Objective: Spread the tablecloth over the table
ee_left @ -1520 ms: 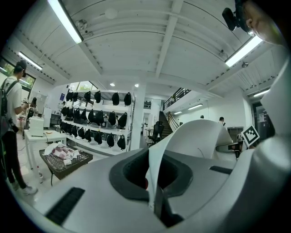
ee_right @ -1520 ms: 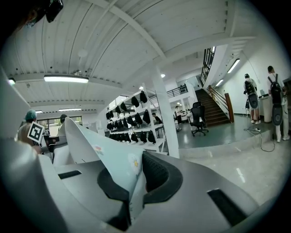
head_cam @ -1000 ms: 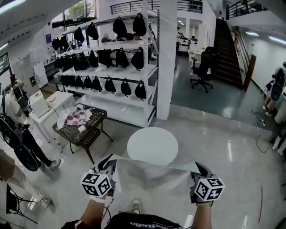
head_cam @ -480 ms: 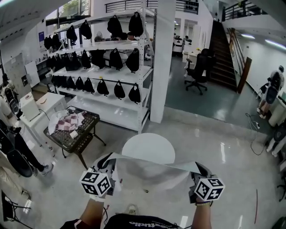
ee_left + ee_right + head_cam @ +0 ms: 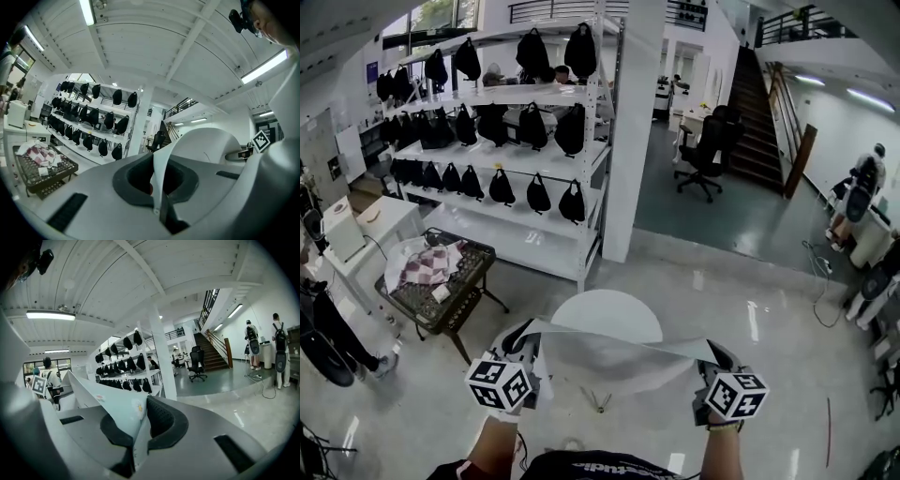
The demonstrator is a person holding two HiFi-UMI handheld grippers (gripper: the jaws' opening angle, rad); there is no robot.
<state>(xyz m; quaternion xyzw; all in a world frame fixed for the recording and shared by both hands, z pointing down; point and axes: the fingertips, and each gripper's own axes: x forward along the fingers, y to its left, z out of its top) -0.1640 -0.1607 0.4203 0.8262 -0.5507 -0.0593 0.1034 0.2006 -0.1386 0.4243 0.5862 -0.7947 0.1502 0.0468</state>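
Left gripper (image 5: pixel 528 345) is pinching one corner of the tablecloth (image 5: pixel 619 364), its jaws closed tight on the edge. The thin, pale cloth is sagging between the two hands, in the air at the near rim of the round table (image 5: pixel 609 314). It is looking light, limp and prone to sliding, so the corners are probably offering the surest hold. Right gripper (image 5: pixel 712 354) is clamping the opposite corner likewise. A wire cart (image 5: pixel 441 291) is crowding the table's left, while open floor (image 5: pixel 769 309) is lying to the right.

Round white table (image 5: pixel 607 307) at frame centre, bare floor (image 5: pixel 769 328) to its right (open), mesh cart (image 5: pixel 441 298) centre left, pillar (image 5: pixel 630 141) behind.
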